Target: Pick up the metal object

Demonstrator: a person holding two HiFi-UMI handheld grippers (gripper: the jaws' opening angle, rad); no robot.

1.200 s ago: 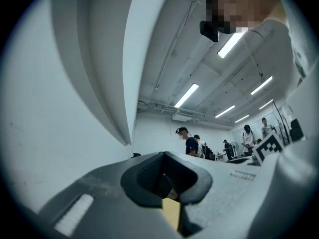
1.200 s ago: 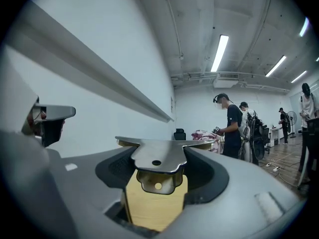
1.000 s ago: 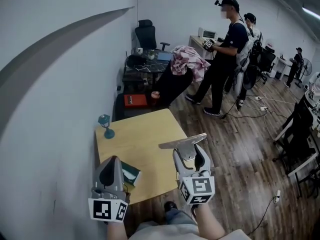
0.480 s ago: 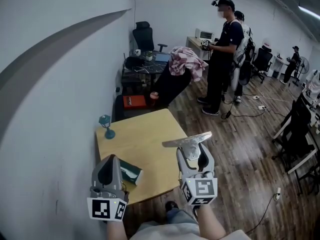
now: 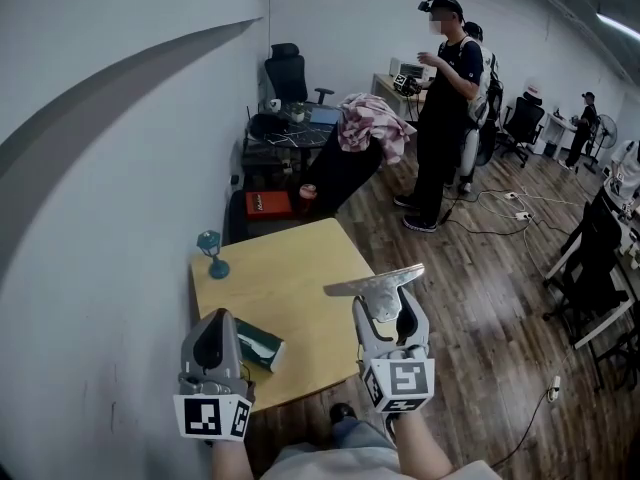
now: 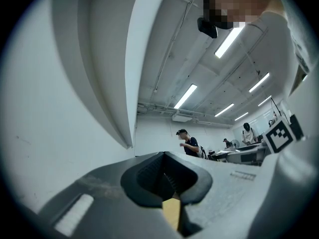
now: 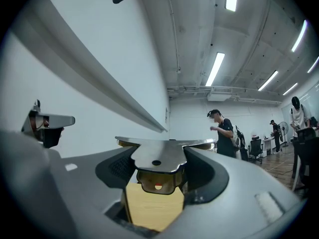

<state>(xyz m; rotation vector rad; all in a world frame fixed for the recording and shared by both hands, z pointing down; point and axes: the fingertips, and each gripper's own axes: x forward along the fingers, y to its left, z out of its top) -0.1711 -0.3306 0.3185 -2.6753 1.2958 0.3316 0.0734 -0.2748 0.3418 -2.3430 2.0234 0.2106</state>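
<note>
Right hand-held gripper point(image 5: 385, 313): jaws set wide and clamped on the metal object point(image 5: 375, 285), a flat plate with a narrower tab. In the right gripper view the tab point(image 7: 157, 156) sits between the two dark pads, the broad edge lies across the top of them, and the plate is roughly level. In the head view I see it just right of centre, over the right edge of the tan desk point(image 5: 290, 278).

Left hand-held gripper point(image 5: 213, 346): low at lower left of the head view, over the near left corner of the desk. Its own view shows the jaws drawn together point(image 6: 172, 183) with nothing between them and a sliver of desk below.

On the desk: a dark green flat item point(image 5: 262, 346) just beside the left gripper, and a small teal stand point(image 5: 211, 251) at the far left corner.

A person point(image 5: 445, 88) stands at upper right.
</note>
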